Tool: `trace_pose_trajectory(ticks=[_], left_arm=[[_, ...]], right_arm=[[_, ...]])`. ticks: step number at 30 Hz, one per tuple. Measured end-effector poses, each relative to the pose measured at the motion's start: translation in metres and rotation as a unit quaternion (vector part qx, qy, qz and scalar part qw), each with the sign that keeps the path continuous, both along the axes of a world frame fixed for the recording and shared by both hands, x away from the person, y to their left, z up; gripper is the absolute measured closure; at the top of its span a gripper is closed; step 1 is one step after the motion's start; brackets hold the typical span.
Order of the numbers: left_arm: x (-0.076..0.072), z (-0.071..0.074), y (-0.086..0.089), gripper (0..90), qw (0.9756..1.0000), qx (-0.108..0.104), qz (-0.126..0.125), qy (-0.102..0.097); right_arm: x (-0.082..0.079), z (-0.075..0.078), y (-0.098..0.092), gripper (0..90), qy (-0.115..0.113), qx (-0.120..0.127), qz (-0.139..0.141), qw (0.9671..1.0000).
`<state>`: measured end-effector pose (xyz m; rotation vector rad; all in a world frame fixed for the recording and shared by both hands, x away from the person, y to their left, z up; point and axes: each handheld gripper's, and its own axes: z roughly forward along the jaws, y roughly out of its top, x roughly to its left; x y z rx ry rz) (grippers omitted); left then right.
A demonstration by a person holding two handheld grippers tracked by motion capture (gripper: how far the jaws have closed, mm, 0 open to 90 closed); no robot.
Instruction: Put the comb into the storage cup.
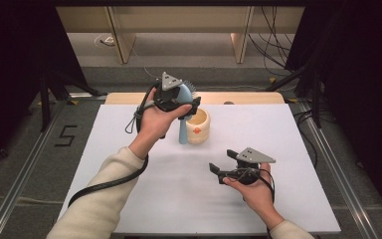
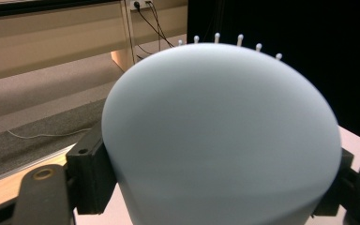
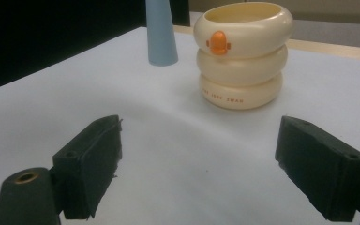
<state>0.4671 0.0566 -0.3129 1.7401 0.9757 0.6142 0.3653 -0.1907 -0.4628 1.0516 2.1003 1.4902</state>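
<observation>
left tongs [image 1: 191, 103] grip smooth pale-blue domed brush [image 1: 183, 117]; ribbed cream cup [image 1: 199, 126] beside.

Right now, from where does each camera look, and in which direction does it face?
High view: above the person's side, looking forward and down on the white table; both forearms, left gripper, right gripper.
Left gripper view: on the left gripper, facing the blue hairbrush head clamped in its black fingers.
Right gripper view: on the right gripper, low, facing the cream cup through open fingers.
Shared: the brush appears in all three.
</observation>
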Motion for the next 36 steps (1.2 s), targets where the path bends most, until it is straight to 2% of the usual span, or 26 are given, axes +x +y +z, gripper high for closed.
trace_pose_trajectory(ticks=[36], left_arm=[[0.025, 0.011, 0.001, 21.0, 0.9998, -0.010, 0.011, -0.010]], right_arm=[[-0.005, 0.000, -0.018, 15.8, -0.004, -0.002, -0.008, 1.0000]])
